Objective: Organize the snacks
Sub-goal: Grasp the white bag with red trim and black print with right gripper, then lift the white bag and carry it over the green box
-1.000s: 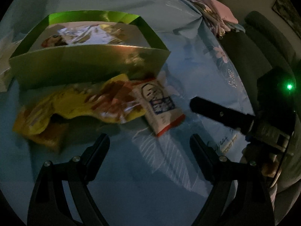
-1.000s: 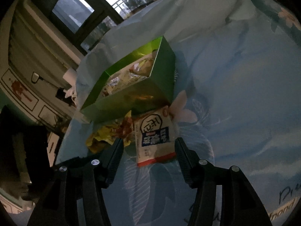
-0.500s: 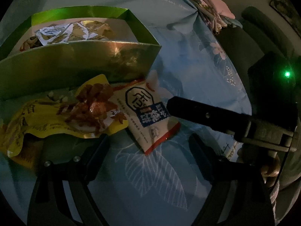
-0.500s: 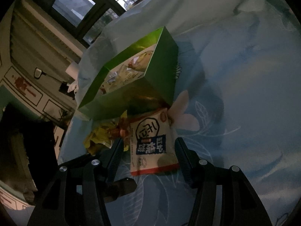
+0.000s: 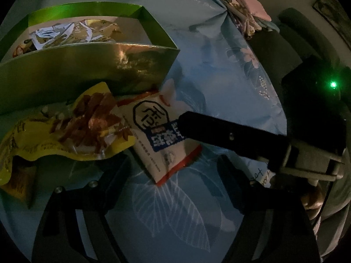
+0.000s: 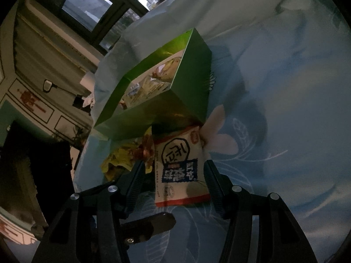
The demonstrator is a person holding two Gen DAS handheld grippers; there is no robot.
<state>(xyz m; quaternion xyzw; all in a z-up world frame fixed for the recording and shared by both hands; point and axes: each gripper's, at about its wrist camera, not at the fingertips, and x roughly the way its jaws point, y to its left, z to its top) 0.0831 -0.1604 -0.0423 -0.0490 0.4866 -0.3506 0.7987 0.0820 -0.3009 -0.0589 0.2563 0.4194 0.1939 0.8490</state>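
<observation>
A white snack packet point(image 6: 178, 164) with a blue label and red edge lies on the blue floral cloth against a green box point(image 6: 193, 92). My right gripper point(image 6: 174, 175) is open, its fingers on either side of the packet, not closed on it. In the left wrist view the packet point(image 5: 153, 127) lies beside a yellow snack bag point(image 5: 72, 129), with a right finger point(image 5: 219, 131) across it. My left gripper point(image 5: 173, 171) is open and empty, just short of the packet. The green box point(image 5: 87, 65) holds several snack packets.
The cloth-covered table point(image 5: 175, 208) drops off at the right edge, where a dark sofa point(image 5: 285, 43) and folded pink cloths point(image 5: 241, 4) sit. A window point(image 6: 92, 6) and a cabinet point(image 6: 33, 100) lie beyond the far left edge.
My right gripper has moved forward so its fingers now flank the white packet. My left gripper has moved closer to the packet and the yellow bag.
</observation>
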